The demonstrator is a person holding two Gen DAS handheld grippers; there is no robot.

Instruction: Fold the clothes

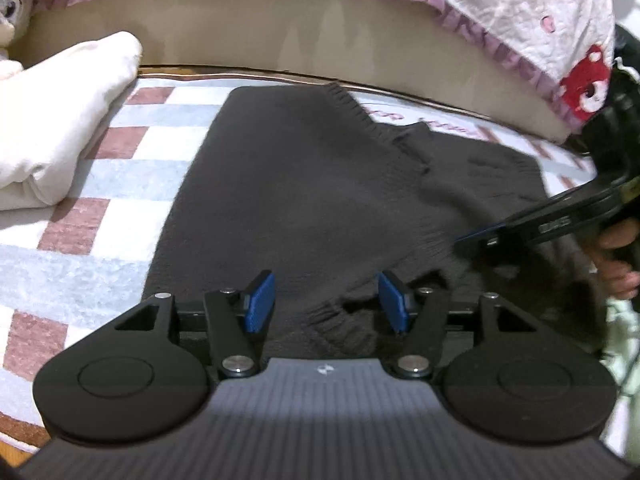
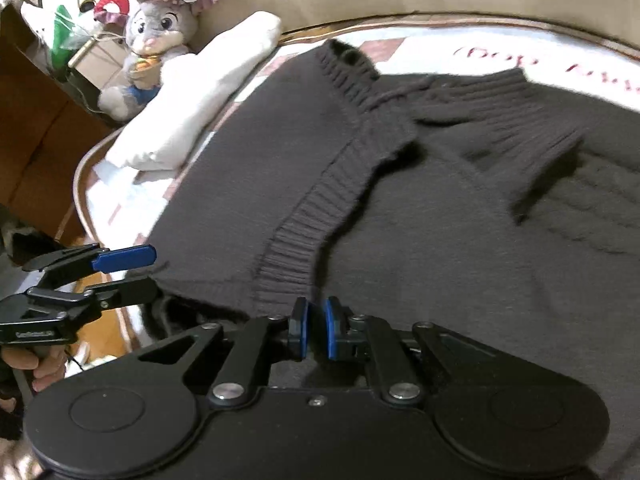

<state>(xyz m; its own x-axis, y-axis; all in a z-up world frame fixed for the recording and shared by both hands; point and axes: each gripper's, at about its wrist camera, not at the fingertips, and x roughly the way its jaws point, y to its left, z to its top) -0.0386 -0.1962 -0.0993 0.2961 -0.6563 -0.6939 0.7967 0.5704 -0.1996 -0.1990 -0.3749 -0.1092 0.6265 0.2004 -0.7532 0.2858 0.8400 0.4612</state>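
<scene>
Now the right gripper [image 2: 316,326] pinches the sweater's [image 2: 400,216] ribbed edge to fold it, while the left gripper's [image 1: 326,302] fingers [image 1: 260,302] gape wide above the near hem.

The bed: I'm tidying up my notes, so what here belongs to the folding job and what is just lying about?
Part of the job:
dark knit sweater
left tool, open
right tool, shut on the sweater's ribbed edge

Lying about:
white folded cloth
plush rabbit
quilt
</scene>
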